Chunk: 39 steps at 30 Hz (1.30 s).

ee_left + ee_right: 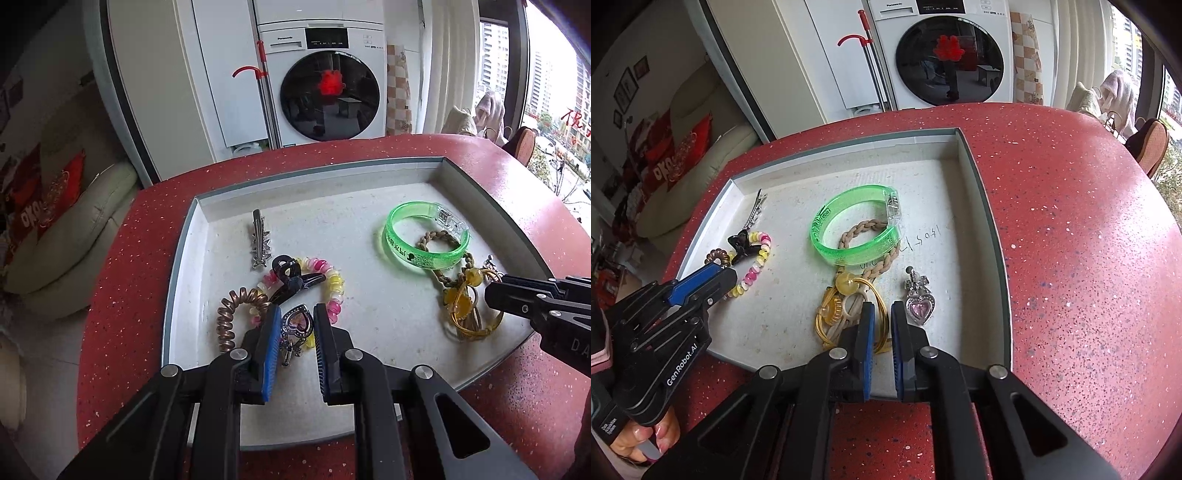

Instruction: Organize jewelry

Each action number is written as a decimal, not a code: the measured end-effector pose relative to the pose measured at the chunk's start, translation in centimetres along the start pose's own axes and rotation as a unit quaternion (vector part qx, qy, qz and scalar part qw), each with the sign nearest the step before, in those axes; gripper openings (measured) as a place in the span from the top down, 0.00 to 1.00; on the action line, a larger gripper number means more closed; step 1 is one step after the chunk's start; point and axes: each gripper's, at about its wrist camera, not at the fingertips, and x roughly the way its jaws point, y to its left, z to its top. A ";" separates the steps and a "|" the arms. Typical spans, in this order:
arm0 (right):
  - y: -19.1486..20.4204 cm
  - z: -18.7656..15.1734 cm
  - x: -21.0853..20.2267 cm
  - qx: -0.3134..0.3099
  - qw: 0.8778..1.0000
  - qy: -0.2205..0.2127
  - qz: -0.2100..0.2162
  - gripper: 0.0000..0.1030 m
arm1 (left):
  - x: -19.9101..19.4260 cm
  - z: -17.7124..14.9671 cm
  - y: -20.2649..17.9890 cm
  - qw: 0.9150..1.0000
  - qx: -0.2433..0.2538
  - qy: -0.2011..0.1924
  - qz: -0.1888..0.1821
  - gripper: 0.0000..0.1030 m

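Observation:
A white tray [207, 236] on a red table holds jewelry. My left gripper [295, 314] is open, its fingers on either side of a heart-shaped pink pendant [295, 323]. Beside it lie a brown coil hair tie [236, 314], a pink-yellow bead bracelet [332, 280], a black clip [290, 273] and a silver hair clip [258, 236]. My right gripper [882, 314] is narrowly open over gold wire bangles [849, 314]. A green bangle [857, 229] lies on a braided tan band [871, 251]. A second heart pendant [919, 304] lies right of the right gripper.
The tray's raised walls [982, 206] ring the jewelry. The red speckled table [1071, 240] extends right. A washing machine [328, 81] stands beyond the table, a sofa with red cushions [66, 206] at left.

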 end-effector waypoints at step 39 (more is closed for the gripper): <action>1.2 -1.1 -5.6 -0.003 0.996 -0.084 -0.034 0.20 | -4.7 -0.6 2.1 0.998 -0.041 -0.038 0.012 0.00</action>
